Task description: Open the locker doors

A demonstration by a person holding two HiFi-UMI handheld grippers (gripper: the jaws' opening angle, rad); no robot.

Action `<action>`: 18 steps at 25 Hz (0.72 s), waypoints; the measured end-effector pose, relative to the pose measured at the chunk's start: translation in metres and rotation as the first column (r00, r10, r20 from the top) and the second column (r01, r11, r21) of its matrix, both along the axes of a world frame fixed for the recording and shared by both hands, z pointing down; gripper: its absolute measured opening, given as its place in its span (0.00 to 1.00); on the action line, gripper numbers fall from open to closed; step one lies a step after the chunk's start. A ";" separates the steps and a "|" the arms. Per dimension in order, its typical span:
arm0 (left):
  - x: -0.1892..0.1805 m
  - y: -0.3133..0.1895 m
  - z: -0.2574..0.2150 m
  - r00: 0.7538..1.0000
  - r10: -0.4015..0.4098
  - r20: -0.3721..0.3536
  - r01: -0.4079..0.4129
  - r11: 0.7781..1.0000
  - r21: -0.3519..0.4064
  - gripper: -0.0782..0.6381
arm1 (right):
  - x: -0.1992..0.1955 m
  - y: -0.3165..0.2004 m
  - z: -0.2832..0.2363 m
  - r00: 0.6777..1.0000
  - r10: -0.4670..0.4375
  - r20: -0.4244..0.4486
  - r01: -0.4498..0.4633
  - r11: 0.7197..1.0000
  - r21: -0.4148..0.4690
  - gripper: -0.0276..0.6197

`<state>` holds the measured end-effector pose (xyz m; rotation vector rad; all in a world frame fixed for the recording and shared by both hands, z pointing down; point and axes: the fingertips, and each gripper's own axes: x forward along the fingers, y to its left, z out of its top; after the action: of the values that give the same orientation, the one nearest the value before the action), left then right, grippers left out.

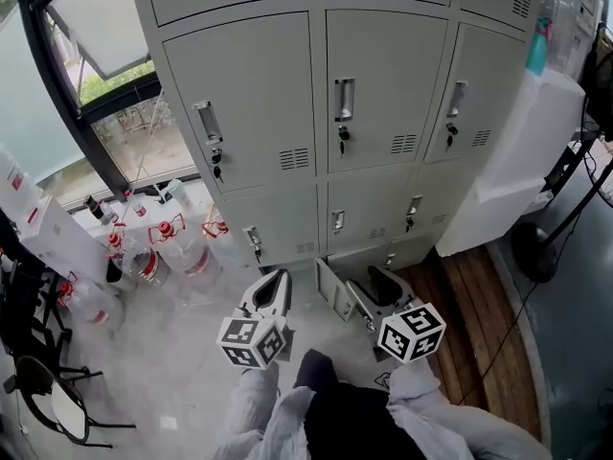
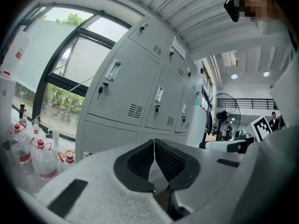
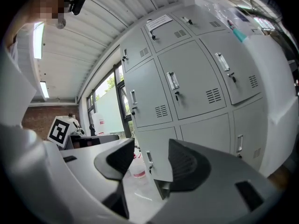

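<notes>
A bank of grey lockers (image 1: 383,84) fills the top of the head view, each door with a handle and a key. The upper doors are closed. At floor level the small middle door (image 1: 335,291) stands swung out. My right gripper (image 1: 381,284) is open just right of that door; in the right gripper view the open door (image 3: 156,169) shows between the spread jaws of the right gripper (image 3: 150,158), not touching them. Left of the open door, my left gripper (image 1: 274,291) hovers above the floor. In its own view the left gripper (image 2: 154,158) is shut, pads together, holding nothing.
Several clear water jugs with red caps (image 1: 182,247) crowd the floor left of the lockers, under a window (image 1: 134,132). A white panel (image 1: 517,161) leans at the lockers' right end. A fan base (image 1: 536,252) and a wooden floor strip (image 1: 469,295) lie to the right.
</notes>
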<state>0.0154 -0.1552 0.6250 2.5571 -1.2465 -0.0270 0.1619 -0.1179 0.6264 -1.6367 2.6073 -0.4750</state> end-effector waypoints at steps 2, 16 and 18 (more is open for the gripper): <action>-0.001 -0.013 -0.007 1.000 0.005 0.011 -0.005 1.000 0.006 0.12 | 0.004 -0.017 -0.013 1.000 0.013 -0.005 -0.013 1.000 0.022 0.39; 0.028 -0.125 -0.088 0.998 0.052 0.020 -0.054 0.990 0.130 0.13 | 0.021 -0.149 -0.120 0.994 0.014 -0.104 0.004 0.985 0.172 0.39; 0.029 -0.142 -0.100 0.998 0.051 0.025 -0.054 0.988 0.146 0.12 | 0.022 -0.170 -0.136 0.993 0.020 -0.116 0.004 0.980 0.198 0.39</action>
<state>0.0442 -0.2973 0.5255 2.7213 -1.2268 -0.0831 0.1840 -0.2875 0.4909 -1.6564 2.6271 -0.1164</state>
